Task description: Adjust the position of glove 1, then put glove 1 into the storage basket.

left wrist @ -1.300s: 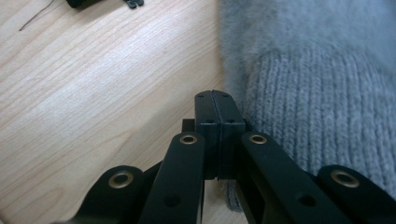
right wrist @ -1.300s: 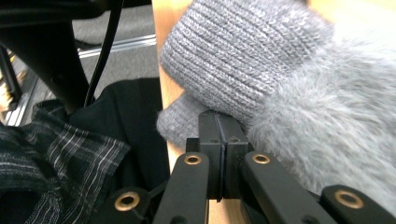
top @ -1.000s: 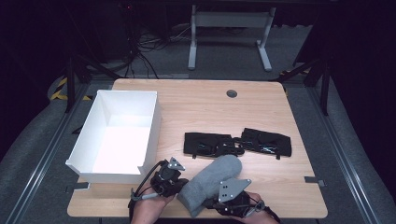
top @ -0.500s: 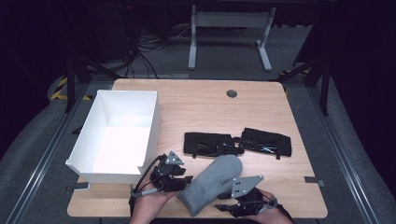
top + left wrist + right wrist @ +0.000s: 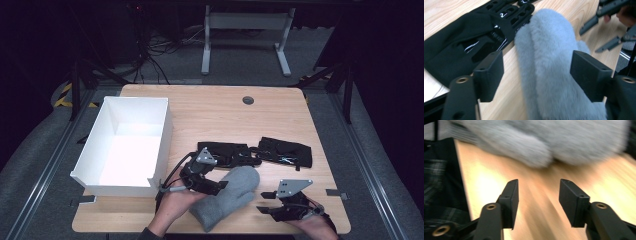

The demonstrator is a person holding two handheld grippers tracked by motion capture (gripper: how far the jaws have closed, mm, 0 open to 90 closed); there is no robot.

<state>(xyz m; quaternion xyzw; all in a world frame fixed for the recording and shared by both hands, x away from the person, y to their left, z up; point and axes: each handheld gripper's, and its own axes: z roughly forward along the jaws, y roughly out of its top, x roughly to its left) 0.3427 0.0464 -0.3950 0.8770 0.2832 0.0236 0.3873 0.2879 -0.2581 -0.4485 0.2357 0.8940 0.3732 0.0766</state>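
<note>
A grey fleece mitten (image 5: 227, 196) lies flat near the table's front edge, its tip touching a black glove (image 5: 225, 152). My left gripper (image 5: 219, 186) hovers over the mitten's left side. In the left gripper view its jaws have just been opening; the mitten (image 5: 549, 62) sits between the spread pads (image 5: 489, 75), and the left pad is clear of it. My right gripper (image 5: 263, 202) is off to the mitten's right, pointing at it. Its jaws (image 5: 539, 182) have also been opening and hold nothing, with the mitten (image 5: 536, 142) beyond their tips.
A white open box (image 5: 165, 130) stands at the table's left. A second black glove (image 5: 285, 151) lies right of the first. The first black glove (image 5: 461, 42) lies just left of the mitten, and the other gripper (image 5: 604, 13) shows farther off. A round grommet (image 5: 248, 100) sits near the back edge.
Both grippers were shut on the mitten and have opened. The right gripper has drawn away to the right, off the mitten. The left gripper has shifted up and toward the gloves.
</note>
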